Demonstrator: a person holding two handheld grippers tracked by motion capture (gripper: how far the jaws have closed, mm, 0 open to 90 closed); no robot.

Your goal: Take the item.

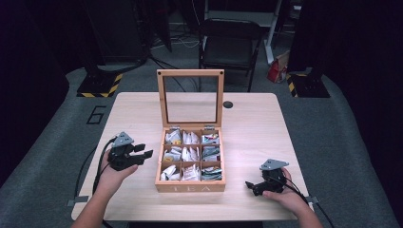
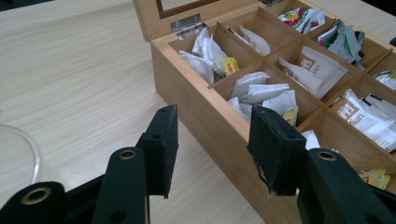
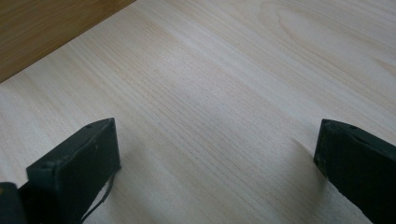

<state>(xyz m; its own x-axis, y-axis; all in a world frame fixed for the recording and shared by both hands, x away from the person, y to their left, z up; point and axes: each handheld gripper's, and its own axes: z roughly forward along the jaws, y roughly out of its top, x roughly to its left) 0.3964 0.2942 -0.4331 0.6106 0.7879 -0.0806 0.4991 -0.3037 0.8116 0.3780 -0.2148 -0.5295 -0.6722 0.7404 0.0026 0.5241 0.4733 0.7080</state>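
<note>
left gripper (image 1: 142, 151) hovers empty, jaws apart, just beside the tea box (image 1: 190, 187) wall; right gripper (image 1: 252, 186) rests released on bare table (image 1: 256, 128).

"TEA" on wooden tea box (image 1: 190, 187) front, "6" on floor (image 1: 96, 115)

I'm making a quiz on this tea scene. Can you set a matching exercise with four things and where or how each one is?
Things:
1. tea box
2. lid
3. left gripper
4. right gripper

Places or states:
A. standing upright, glass pane facing the person
B. low over bare table at the box's right, jaws wide apart
C. mid-table, nine compartments holding tea bags
D. at the box's left, jaws apart with nothing between them, pointing at the box

Pairs: 1-C, 2-A, 3-D, 4-B
</note>
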